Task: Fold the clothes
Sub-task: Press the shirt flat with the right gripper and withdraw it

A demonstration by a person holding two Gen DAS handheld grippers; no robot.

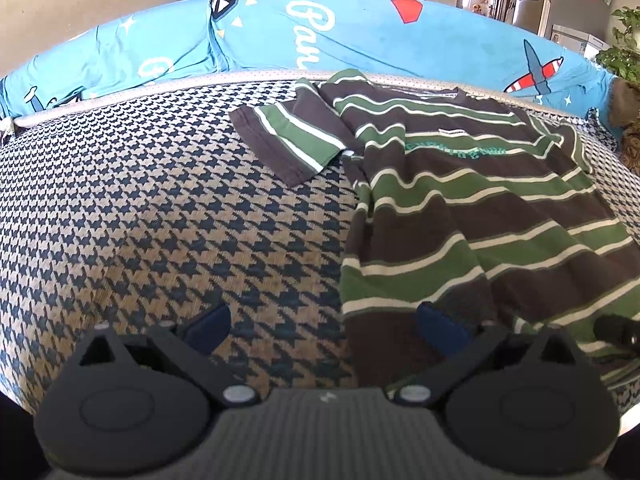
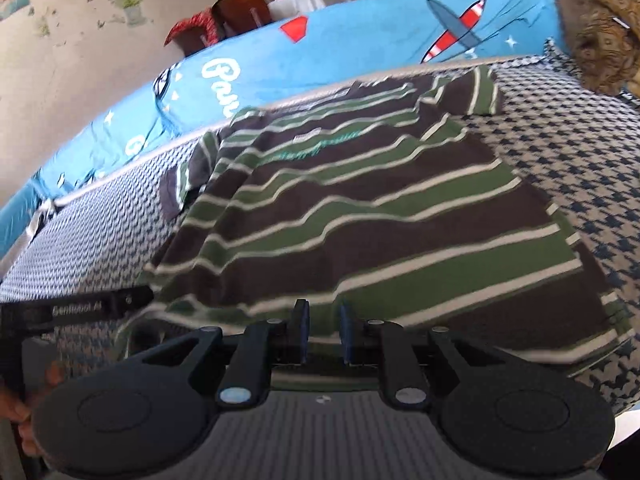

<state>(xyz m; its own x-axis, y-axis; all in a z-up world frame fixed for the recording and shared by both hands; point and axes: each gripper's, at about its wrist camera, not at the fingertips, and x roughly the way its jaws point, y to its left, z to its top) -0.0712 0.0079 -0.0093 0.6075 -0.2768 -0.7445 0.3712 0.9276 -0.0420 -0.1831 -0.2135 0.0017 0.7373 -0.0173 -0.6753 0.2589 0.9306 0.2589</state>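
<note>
We are seeing the striped T-shirt (image 1: 460, 200) lying spread across the houndstooth bed cover (image 1: 160, 220), filling the right of the left-wrist frame, one sleeve out at upper centre; no fold is showing. Left gripper (image 1: 324, 324) is standing wide apart at the hem. Right gripper (image 2: 323, 330) is narrowed at the hem; whether it is pinching cloth we cannot tell.

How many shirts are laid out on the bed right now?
1: a striped shirt spread flat on the houndstooth cover, collar toward the blue pillow. Nothing else seen.

Houndstooth bed (image 1: 160, 220), striped shirt (image 1: 460, 184) (spread flat)
</note>
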